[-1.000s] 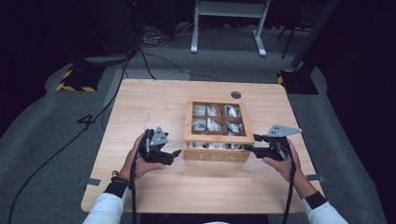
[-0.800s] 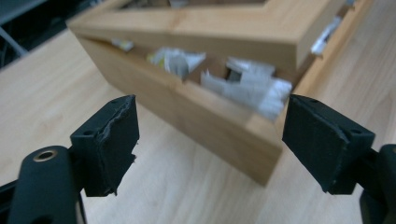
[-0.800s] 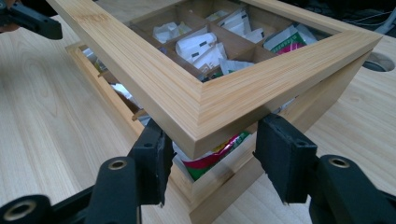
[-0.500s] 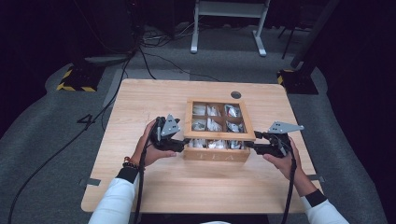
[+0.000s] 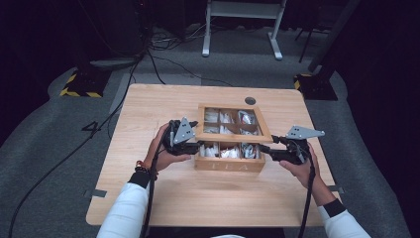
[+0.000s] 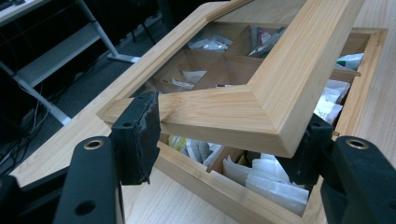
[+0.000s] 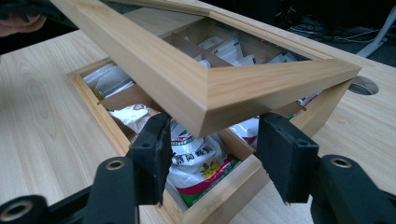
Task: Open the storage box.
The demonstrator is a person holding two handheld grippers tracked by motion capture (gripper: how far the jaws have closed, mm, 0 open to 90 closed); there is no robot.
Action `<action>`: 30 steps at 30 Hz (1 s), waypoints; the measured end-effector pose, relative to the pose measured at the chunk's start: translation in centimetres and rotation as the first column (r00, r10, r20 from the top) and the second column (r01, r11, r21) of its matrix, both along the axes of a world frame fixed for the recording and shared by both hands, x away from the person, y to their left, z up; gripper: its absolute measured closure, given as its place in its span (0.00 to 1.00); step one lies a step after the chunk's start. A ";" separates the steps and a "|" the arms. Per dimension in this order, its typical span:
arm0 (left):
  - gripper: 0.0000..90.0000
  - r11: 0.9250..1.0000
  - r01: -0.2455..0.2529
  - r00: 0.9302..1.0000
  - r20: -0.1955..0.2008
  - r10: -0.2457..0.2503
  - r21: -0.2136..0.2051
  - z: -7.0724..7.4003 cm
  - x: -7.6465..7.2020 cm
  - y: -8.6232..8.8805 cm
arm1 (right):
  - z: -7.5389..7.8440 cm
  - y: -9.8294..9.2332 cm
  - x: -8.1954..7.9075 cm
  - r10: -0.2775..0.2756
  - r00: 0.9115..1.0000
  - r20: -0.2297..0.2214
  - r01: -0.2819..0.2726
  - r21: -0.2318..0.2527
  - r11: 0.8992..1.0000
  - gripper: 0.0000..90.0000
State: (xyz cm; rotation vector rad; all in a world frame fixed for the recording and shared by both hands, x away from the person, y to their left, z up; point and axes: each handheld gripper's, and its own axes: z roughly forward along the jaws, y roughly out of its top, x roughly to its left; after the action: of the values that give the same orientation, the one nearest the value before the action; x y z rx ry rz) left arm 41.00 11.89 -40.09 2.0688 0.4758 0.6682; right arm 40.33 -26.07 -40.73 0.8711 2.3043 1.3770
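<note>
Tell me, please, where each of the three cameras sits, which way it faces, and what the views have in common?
High view: above the person's side, looking forward and down on the table; forearms, both hands, left gripper, right gripper.
Left gripper view: on the left gripper, looking along its jaws at the raised lid corner.
Right gripper view: on the right gripper, jaws under the lid's other corner.
Shared: the tea box, its lid raised, packets inside.

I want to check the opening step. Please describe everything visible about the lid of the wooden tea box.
The lid is a light wooden frame with mitred corners around a clear pane. It is raised at the front and tilted over the box of tea bags. The left gripper straddles its corner, one pad touching; the right gripper sits under its other corner.
</note>
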 end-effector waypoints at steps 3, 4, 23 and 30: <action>0.44 1.000 -0.003 1.000 0.002 0.003 -0.016 0.3 0.3 0.1 | 0.0 -0.2 -0.1 -0.004 1.000 -0.004 0.004 -0.001 1.000 0.48; 0.44 1.000 -0.003 1.000 0.002 0.003 -0.016 0.3 0.3 0.1 | 0.0 -0.3 -0.2 -0.004 1.000 -0.002 0.004 -0.007 1.000 0.48; 0.54 0.997 0.010 1.000 0.008 -0.010 -0.075 2.8 2.2 -0.3 | -3.3 -5.7 -1.4 -0.041 0.998 -0.056 0.036 -0.092 0.995 0.39; 0.57 0.997 0.012 1.000 0.013 -0.011 -0.077 3.6 2.8 -0.4 | -5.3 -6.2 -1.7 -0.042 0.997 -0.068 0.029 -0.181 0.983 0.38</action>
State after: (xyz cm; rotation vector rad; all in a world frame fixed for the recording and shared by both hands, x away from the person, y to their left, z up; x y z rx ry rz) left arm 43.85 11.45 -36.52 1.9923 0.4746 0.6456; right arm 38.59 -32.26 -46.00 0.9129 2.4100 1.1195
